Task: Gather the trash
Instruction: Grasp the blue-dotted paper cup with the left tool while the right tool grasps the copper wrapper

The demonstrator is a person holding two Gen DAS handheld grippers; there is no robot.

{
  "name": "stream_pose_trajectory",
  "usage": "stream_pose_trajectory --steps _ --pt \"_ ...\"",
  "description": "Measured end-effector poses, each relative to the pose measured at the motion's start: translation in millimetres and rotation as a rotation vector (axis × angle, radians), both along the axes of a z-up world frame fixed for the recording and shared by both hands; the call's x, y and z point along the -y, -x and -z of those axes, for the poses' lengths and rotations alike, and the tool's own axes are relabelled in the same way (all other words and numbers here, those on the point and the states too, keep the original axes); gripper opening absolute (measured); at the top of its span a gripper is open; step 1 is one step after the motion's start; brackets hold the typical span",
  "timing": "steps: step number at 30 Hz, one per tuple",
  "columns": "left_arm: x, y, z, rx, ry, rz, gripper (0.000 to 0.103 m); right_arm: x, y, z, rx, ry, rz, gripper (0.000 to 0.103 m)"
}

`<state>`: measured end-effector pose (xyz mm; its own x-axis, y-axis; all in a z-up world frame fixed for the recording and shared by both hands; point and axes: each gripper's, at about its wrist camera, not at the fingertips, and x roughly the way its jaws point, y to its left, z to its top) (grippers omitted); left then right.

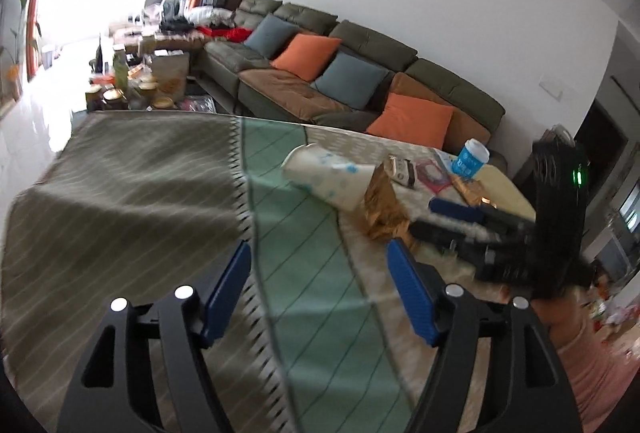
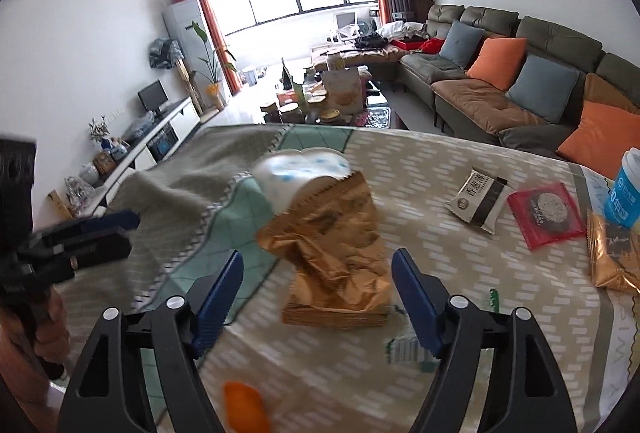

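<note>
A crumpled gold snack bag lies on the patterned tablecloth, leaning on a tipped white paper cup with blue dots. My right gripper is open, just short of the gold bag. In the left wrist view the gold bag and cup lie ahead to the right. My left gripper is open and empty above the cloth. The right gripper shows there beside the bag. More wrappers lie right: a beige packet, a red packet, another gold bag.
A blue and white cup stands at the table's right edge. An orange scrap and a green-white wrapper lie near my right gripper. A sofa with cushions and a cluttered coffee table stand beyond the table.
</note>
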<state>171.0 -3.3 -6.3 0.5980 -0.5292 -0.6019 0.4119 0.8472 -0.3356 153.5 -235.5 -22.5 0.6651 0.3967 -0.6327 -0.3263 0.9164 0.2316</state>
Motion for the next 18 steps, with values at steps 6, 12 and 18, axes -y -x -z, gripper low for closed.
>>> stream_pose_trajectory --steps 6,12,18 --pt "17 -45 11 -0.103 0.058 0.016 0.072 6 -7 9 -0.023 0.026 -0.025 0.082" --pt "24 -85 33 -0.226 0.181 -0.008 0.073 9 -12 14 -0.032 0.022 -0.045 0.082" --pt "29 -109 44 -0.296 0.251 -0.004 0.073 7 -17 17 -0.046 0.024 -0.056 0.085"
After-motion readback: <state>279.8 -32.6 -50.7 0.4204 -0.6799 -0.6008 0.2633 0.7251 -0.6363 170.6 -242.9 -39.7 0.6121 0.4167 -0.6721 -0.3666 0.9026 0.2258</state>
